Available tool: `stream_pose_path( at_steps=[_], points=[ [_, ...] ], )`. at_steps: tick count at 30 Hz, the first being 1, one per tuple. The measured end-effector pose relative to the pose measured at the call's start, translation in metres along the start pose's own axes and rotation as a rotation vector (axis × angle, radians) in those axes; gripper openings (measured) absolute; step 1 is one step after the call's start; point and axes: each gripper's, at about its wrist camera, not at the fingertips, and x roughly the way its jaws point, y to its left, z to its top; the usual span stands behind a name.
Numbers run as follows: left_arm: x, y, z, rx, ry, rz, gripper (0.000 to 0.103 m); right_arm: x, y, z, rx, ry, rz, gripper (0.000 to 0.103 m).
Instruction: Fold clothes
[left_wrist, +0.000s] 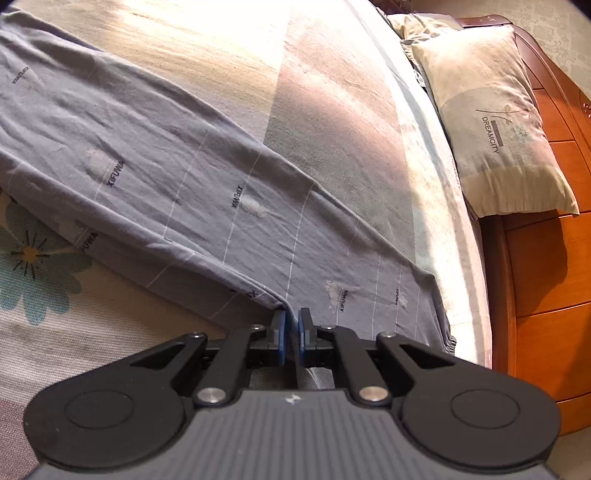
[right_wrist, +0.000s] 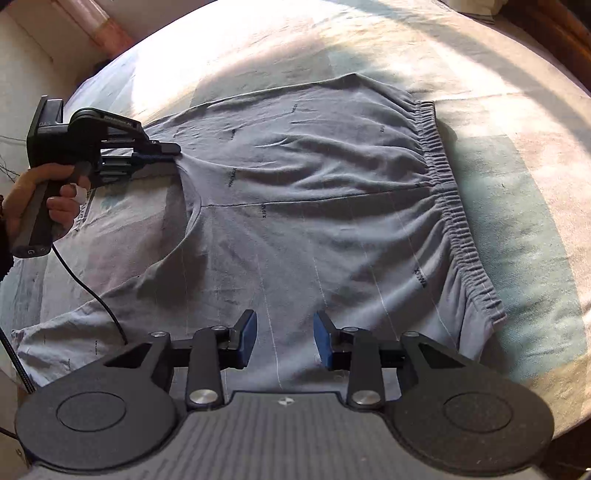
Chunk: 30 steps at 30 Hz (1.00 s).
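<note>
Grey trousers (right_wrist: 314, 206) with thin white stripes lie spread on the bed, their elastic waistband (right_wrist: 454, 206) to the right and the legs running left. In the right wrist view, my left gripper (right_wrist: 173, 153) pinches the inner edge of the far leg, close to the crotch. The left wrist view shows that gripper (left_wrist: 291, 326) with its blue pads nearly together on a fold of the grey cloth (left_wrist: 207, 177). My right gripper (right_wrist: 284, 339) hovers open over the near leg, with nothing between its fingers.
The bed has a pale patterned sheet (left_wrist: 332, 92) in patchy sunlight. A pillow (left_wrist: 495, 122) leans on the wooden bed frame (left_wrist: 543, 277) to the right. A person's hand (right_wrist: 40, 199) holds the left gripper's handle, and a black cable (right_wrist: 92, 291) trails over the near leg.
</note>
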Motion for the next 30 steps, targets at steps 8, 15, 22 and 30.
stream_pose_path(
  at_steps=[8, 15, 22, 30],
  points=[
    [-0.036, 0.017, -0.031, 0.054, 0.023, 0.083, 0.036, 0.068, 0.064, 0.035, -0.264, -0.006, 0.123, 0.038],
    [-0.063, 0.021, -0.034, 0.099, -0.056, 0.125, 0.038, 0.093, 0.085, 0.041, -0.281, 0.12, 0.244, 0.048],
    [-0.039, 0.001, 0.002, 0.2, -0.16, 0.122, 0.045, 0.074, 0.058, 0.095, -0.279, -0.027, 0.159, 0.047],
    [0.0, 0.0, -0.004, 0.403, -0.053, 0.247, 0.045, 0.1, 0.038, 0.175, -0.377, -0.112, 0.072, 0.047]
  ],
)
